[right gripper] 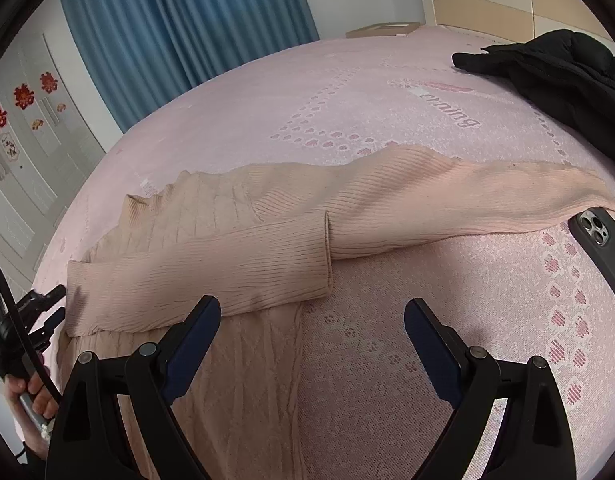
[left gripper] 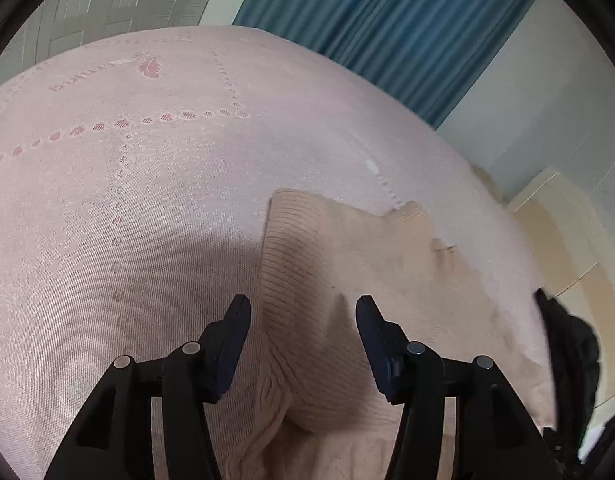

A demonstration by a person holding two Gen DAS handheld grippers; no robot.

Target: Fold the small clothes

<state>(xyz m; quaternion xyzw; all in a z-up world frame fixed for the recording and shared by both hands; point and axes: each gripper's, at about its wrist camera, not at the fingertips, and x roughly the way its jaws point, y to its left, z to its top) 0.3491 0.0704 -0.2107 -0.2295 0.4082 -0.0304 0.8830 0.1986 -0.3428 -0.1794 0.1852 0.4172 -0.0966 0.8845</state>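
A peach ribbed knit sweater [right gripper: 227, 240] lies on the pink bedspread [right gripper: 347, 92]. One sleeve [right gripper: 211, 276] is folded across the body, its cuff in the middle. The other sleeve [right gripper: 467, 200] stretches out to the right. My right gripper [right gripper: 312, 322] is open and empty, just above the sweater's lower body, its left finger over the folded sleeve's edge. My left gripper [left gripper: 303, 316] is open, its fingers on either side of a raised fold of the sweater [left gripper: 307, 280] without closing on it. It also shows at the left edge of the right wrist view [right gripper: 47, 312].
A black garment [right gripper: 555, 68] lies at the far right of the bed and shows in the left wrist view [left gripper: 567, 344]. A phone in a dark case [right gripper: 599, 240] lies by the outstretched sleeve's end. Blue curtains [right gripper: 179, 20], a wardrobe [right gripper: 23, 148] and a headboard [right gripper: 507, 0] surround the bed.
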